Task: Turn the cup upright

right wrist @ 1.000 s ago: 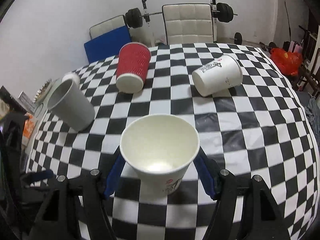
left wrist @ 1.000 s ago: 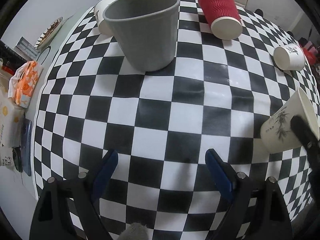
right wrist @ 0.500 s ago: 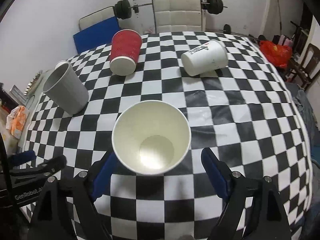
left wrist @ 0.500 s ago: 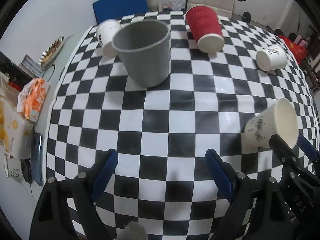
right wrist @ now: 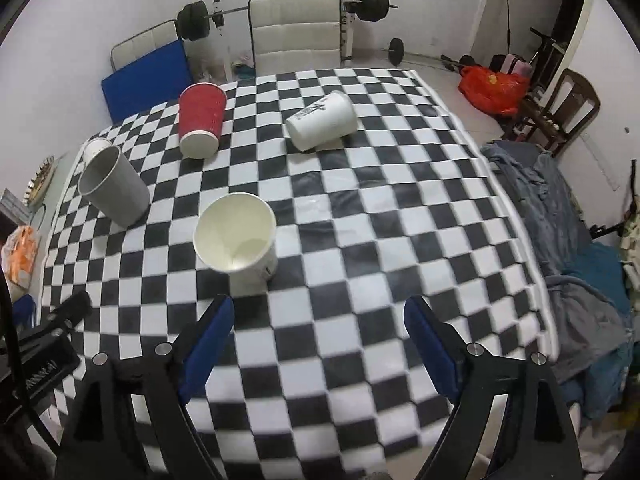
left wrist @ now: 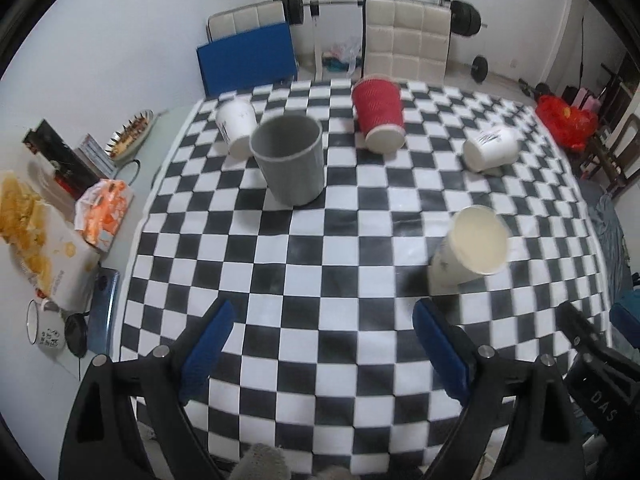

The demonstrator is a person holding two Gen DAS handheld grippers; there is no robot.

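A white paper cup (right wrist: 236, 236) stands upright on the checkered tablecloth, mouth up; it also shows in the left wrist view (left wrist: 470, 252). My right gripper (right wrist: 318, 344) is open and empty, pulled back from the cup, which stands ahead and to the left of it. My left gripper (left wrist: 320, 342) is open and empty over the table's front part. A grey cup (left wrist: 290, 160) stands upright. A red ribbed cup (left wrist: 378, 118), a white printed cup (left wrist: 490, 148) and another white cup (left wrist: 236, 126) lie on their sides.
The checkered table (left wrist: 340, 240) fills both views. A side surface at left holds snack bags (left wrist: 102, 208), a phone (left wrist: 102, 312) and a mug (left wrist: 44, 328). Chairs (right wrist: 296, 36) and a barbell stand behind. A blanket-covered seat (right wrist: 560, 240) is at right.
My right gripper opened and let go of the white cup, then drew back and up. My left gripper also drew back and up from the grey cup.
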